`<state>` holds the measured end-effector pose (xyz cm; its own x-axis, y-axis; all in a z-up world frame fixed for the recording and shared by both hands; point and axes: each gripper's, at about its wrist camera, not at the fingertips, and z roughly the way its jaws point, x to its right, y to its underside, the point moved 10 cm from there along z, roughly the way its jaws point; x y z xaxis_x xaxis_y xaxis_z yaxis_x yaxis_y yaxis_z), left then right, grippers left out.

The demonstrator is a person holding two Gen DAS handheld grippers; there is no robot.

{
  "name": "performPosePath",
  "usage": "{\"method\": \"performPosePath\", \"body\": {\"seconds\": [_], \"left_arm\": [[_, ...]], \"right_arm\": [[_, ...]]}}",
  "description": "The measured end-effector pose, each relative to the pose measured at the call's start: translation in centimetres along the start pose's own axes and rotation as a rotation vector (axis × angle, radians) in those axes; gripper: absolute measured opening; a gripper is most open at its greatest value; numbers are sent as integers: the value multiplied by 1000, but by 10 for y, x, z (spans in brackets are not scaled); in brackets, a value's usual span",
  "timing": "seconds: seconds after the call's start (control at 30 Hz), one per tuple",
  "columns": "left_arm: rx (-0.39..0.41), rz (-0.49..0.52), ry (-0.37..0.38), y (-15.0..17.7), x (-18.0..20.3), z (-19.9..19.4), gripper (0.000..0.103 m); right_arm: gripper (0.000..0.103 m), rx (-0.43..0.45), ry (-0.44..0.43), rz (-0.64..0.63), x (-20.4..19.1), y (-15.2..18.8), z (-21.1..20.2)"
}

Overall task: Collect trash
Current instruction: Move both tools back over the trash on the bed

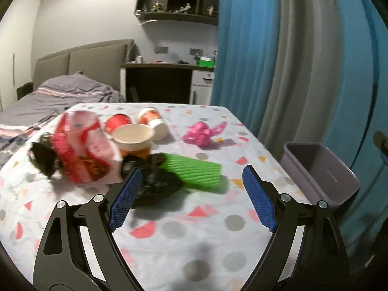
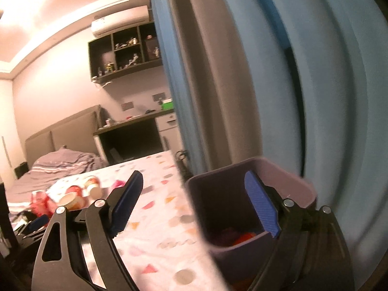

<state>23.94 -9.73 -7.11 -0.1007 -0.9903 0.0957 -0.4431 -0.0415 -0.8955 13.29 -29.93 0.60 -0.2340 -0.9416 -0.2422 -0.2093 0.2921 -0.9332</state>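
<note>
The left claw (image 1: 191, 177) gapes wide and empty. The green ribbed cup (image 1: 194, 171) lies on its side just ahead on the tabletop (image 1: 194, 237), long axis crosswise. The right claw (image 2: 194, 181), open and empty, hangs over the bin (image 2: 218, 194), farther away.

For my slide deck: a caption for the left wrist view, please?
Open left gripper hovers over trash on the patterned tablecloth: green ribbed cup, pink bag, grey bin beside.

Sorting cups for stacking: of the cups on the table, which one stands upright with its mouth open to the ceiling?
The cream-rimmed paper cup, in front of the two red ones. The red cup and the red-and-white cup both lie on their sides.
</note>
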Motion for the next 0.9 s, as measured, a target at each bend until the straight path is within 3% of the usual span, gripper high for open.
{"method": "performPosePath", "body": {"seconds": [0.6, 0.9], "left_arm": [[42, -106, -154, 2, -123, -50, 84], [53, -147, -228, 2, -170, -60, 84]], "right_arm": [[83, -72, -123, -123, -127, 40, -2], [83, -171, -214, -196, -196, 74, 25]]}}
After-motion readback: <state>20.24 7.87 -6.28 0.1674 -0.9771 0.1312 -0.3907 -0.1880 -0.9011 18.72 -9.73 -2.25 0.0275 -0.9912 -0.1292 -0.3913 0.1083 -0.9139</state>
